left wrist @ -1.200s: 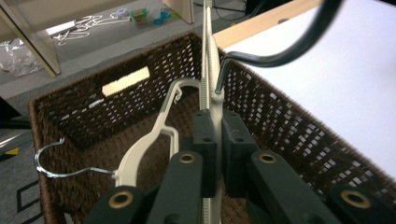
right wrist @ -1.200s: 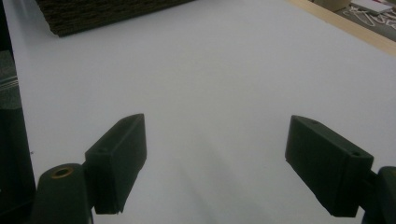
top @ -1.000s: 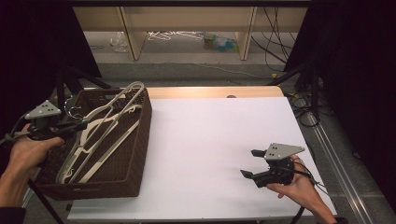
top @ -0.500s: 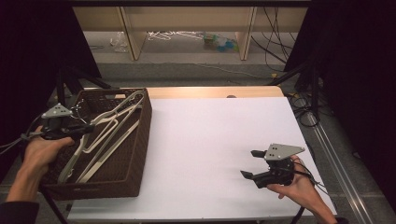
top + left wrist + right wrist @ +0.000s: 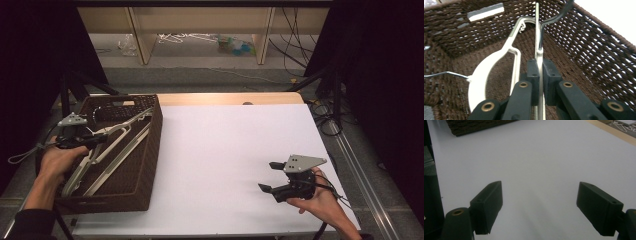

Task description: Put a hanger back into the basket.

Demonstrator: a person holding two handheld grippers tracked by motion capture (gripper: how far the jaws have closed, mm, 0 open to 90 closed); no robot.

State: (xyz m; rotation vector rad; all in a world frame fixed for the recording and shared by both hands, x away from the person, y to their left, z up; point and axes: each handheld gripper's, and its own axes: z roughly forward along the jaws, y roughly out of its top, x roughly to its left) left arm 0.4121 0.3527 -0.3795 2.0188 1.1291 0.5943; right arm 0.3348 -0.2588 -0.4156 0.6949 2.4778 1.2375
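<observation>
The brown wicker basket (image 5: 145, 170) sits around and beneath my left gripper (image 5: 539, 72), at the table's left edge. Inside it, my jaws are clamped on the thin edge of a white hanger (image 5: 539, 53), which runs straight ahead from the pads. My right gripper (image 5: 272, 176) hangs spread and empty above the white tabletop (image 5: 225, 150), well apart from the basket.
</observation>
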